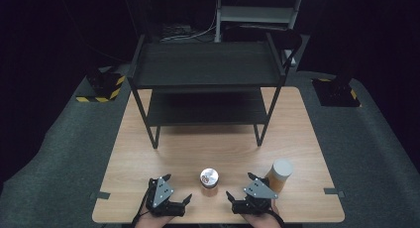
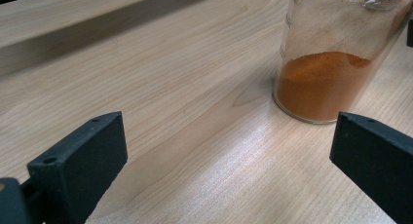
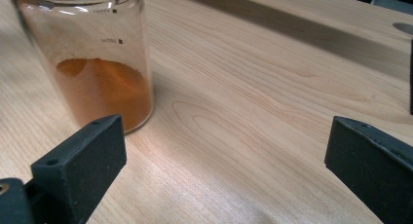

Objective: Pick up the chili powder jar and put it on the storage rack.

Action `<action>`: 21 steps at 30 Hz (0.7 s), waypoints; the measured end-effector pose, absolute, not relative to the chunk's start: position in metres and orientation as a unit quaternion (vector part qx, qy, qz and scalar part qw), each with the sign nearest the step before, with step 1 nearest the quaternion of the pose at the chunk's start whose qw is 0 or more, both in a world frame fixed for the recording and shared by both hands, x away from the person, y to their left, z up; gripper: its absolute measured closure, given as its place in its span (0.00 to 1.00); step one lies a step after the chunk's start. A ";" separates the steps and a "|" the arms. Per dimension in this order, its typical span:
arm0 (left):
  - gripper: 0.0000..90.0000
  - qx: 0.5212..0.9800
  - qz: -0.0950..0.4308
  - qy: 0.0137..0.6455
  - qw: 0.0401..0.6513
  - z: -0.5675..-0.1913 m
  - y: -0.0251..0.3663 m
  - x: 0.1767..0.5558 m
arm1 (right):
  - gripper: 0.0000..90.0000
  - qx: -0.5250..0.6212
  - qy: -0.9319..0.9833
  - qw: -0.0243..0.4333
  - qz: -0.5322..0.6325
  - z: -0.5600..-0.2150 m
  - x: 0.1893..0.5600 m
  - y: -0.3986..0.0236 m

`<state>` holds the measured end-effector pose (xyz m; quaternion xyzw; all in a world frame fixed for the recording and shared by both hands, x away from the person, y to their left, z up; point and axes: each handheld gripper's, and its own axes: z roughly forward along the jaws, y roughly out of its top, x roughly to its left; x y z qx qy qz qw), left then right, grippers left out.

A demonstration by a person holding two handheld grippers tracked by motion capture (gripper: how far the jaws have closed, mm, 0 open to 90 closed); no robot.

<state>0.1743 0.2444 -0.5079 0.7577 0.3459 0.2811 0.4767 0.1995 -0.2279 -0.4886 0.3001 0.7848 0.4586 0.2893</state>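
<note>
A small glass jar (image 1: 209, 182) with a silver lid and orange powder stands near the table's front edge, between my two grippers. My left gripper (image 1: 178, 187) rests to its left, open and holding nothing. In the left gripper view the jar (image 2: 326, 63) is ahead and to the right of the wide jaws of the left gripper (image 2: 229, 136). My right gripper (image 1: 240, 185) rests on the jar's right, also open. The right gripper view has the jar (image 3: 92, 63) at upper left, outside the span of the right gripper (image 3: 224, 136).
A taller jar (image 1: 281, 174) with a white lid stands just right of my right gripper. A black two-tier shelf rack (image 1: 208, 84) occupies the far half of the wooden table (image 1: 208, 148). Grey matting surrounds the table.
</note>
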 end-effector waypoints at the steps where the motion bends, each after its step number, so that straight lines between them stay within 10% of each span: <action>1: 0.00 0.757 0.282 0.345 0.478 -0.508 0.245 0.174 | 0.00 0.299 0.784 0.289 0.460 -0.489 0.200 -0.229; 21: 0.00 0.753 0.276 0.343 0.489 -0.511 0.248 0.171 | 0.00 0.307 0.776 0.294 0.466 -0.491 0.195 -0.229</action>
